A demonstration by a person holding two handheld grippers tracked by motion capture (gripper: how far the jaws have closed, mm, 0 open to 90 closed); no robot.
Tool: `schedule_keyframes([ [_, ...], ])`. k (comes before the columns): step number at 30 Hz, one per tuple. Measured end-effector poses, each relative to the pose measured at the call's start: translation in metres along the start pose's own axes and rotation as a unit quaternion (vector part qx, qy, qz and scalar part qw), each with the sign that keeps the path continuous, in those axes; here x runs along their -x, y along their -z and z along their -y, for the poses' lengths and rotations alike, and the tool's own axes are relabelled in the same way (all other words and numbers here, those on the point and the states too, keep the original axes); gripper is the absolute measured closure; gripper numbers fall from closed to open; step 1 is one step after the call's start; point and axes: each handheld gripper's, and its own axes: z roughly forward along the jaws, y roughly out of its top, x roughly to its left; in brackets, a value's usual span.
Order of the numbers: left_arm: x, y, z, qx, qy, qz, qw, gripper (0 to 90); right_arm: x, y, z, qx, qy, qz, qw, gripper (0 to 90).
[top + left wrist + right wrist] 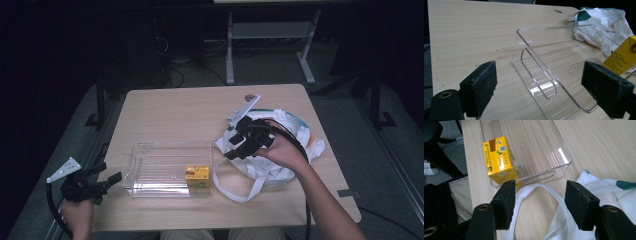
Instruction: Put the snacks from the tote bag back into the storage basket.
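At far left we see the left gripper [107,181], jaws apart and empty, held off the table's near-left corner and aimed at the clear bin [150,170], seemingly waiting. A yellow carton [197,176] stands in the bin's right end, perhaps packed goods. Just right, the right gripper [236,148] hovers agape, holding nothing, over the white cloth bag [280,170], likely to reach into it. The wooden table [170,110] sits in a dim room.

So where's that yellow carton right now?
In the high view the yellow carton stands inside the clear tray, at its right end, beside the white bag.
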Motion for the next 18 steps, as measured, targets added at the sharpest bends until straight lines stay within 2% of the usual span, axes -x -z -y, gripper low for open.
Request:
schedule_keyframes([
  [18, 0.001, 0.000, 0.000, -0.006, 0.001, -0.002, 1.0000, 12.8, 0.006, 0.008, 0.020, 0.008, -0.020, 0.011, 0.9997, 41.1],
])
